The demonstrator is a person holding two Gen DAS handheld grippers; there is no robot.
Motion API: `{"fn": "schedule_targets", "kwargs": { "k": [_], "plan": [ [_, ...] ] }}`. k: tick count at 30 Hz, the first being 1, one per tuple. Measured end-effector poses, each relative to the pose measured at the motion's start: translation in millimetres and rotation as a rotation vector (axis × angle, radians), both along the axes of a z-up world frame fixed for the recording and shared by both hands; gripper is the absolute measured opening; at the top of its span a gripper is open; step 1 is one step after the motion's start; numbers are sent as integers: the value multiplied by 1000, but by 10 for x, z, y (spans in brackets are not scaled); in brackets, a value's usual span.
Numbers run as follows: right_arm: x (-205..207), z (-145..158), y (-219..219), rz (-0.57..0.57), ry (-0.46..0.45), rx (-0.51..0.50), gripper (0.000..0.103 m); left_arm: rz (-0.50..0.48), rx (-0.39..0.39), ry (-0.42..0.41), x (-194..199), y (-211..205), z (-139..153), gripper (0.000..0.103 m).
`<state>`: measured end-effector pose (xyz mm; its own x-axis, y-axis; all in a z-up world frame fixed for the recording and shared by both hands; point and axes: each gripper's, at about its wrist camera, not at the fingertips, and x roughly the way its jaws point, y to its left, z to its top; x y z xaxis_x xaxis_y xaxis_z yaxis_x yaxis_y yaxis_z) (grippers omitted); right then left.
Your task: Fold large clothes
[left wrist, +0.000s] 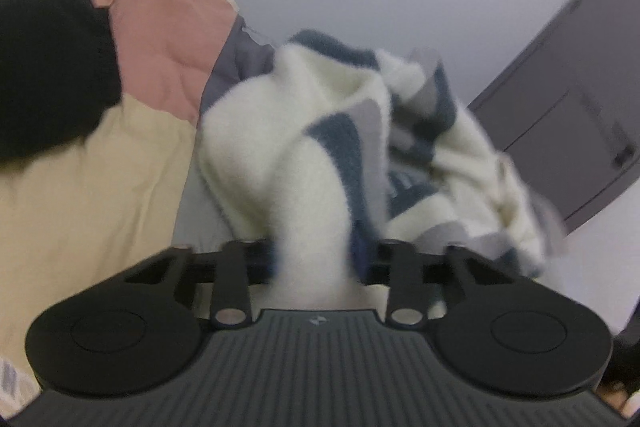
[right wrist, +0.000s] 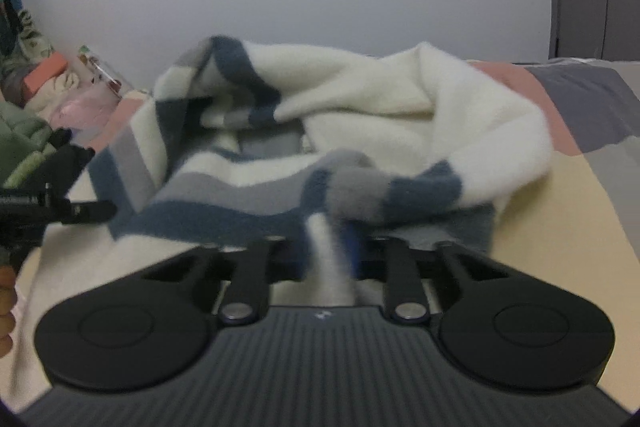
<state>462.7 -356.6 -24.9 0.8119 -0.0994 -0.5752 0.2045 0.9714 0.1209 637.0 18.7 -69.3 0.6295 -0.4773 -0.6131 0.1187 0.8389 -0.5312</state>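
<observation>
left gripper (left wrist: pixel 316 259) pinching cream-and-blue striped sweater (left wrist: pixel 320 115), right gripper (right wrist: pixel 332 255) pinching its hem, sweater bunched on patchwork bedspread (right wrist: pixel 592 187), long axis unclear

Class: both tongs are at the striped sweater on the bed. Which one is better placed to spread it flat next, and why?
Probably the right tongs: they grip the striped sweater low, with open bed cover beside it. The left tongs hold a bunched cream fold raised, camera tilted, so they look less ready.

Both grippers, left gripper (left wrist: pixel 316 259) and right gripper (right wrist: pixel 332 259), are matte black: ribbed grey base, round discs, silver pivot screws.
</observation>
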Motion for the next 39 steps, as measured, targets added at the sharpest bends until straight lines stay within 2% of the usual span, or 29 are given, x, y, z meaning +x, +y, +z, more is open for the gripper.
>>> {"fn": "schedule_targets", "kwargs": {
  "k": [3, 7, 10, 14, 20, 23, 26, 31, 34, 36, 39],
  "plan": [
    [-162, 168, 26, 16, -23, -8, 12, 0, -49, -10, -192, 109, 169, 16],
    [-503, 409, 190, 68, -77, -53, 12, -53, -92, -82, -674, 98, 492, 15],
    [-805, 543, 346, 108, -108, -88, 11, -76, -76, -123, -1111, 69, 713, 14],
    [-1332, 714, 566, 133, -156, -134, 11, -91, -74, -188, -1829, 122, 947, 14],
    [-2217, 853, 765, 152, -209, -136, 11, -71, -130, -241, -3066, 328, 1135, 14],
    [-2734, 844, 903, 159, -217, -133, 11, -65, -150, -230, -3679, 411, 1121, 14],
    [-3145, 776, 1012, 163, -203, -125, 11, -63, -111, -208, -4215, 443, 1032, 14],
    [-3695, 519, 1255, 200, -150, -135, 11, -30, -67, -147, -4949, 517, 705, 15],
    [-3991, 400, 1363, 221, -131, -143, 11, -5, -46, -121, -5169, 544, 533, 15],
    [-4033, 283, 1507, 210, -106, -145, 10, 10, -3, -117, -5250, 540, 453, 15],
    [-4067, 222, 1613, 198, -76, -126, 10, 42, -1, -96, -5208, 609, 337, 17]
  ]
}}
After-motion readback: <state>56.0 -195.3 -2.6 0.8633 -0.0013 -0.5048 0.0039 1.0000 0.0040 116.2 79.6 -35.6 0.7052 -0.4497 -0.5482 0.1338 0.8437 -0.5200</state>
